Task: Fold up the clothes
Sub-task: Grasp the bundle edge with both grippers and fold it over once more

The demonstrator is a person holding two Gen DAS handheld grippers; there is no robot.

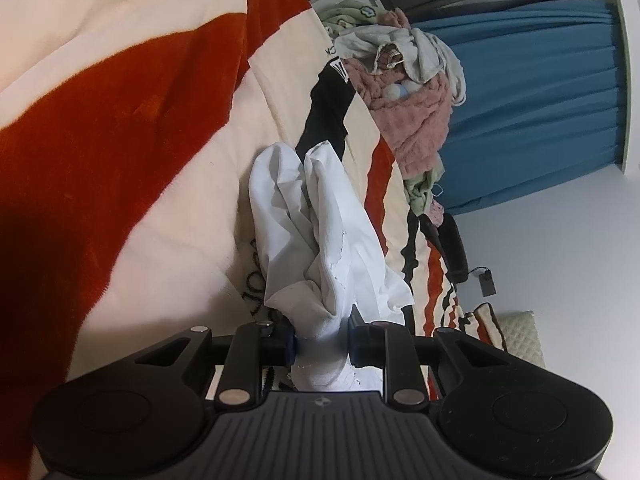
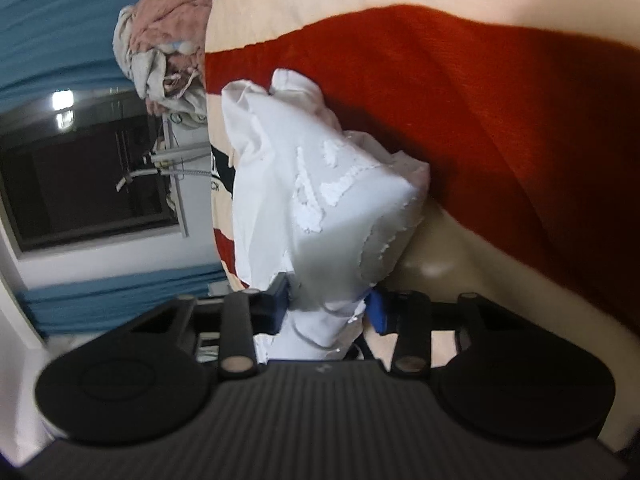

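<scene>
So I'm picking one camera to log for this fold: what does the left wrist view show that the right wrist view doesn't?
Only the left wrist view shows the black box on the wall and the quilted cushion. Only the right wrist view shows the dark window and the raised pattern on the white garment. Both show the garment clamped in their own jaws, left gripper and right gripper, over the striped blanket, with the pink clothes pile and blue curtain behind.

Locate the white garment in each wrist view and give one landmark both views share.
Left wrist: white garment at centre, clamped low in the left gripper.
Right wrist: white garment at centre, clamped in the right gripper.
Shared landmark: pink towel on the clothes pile.
</scene>
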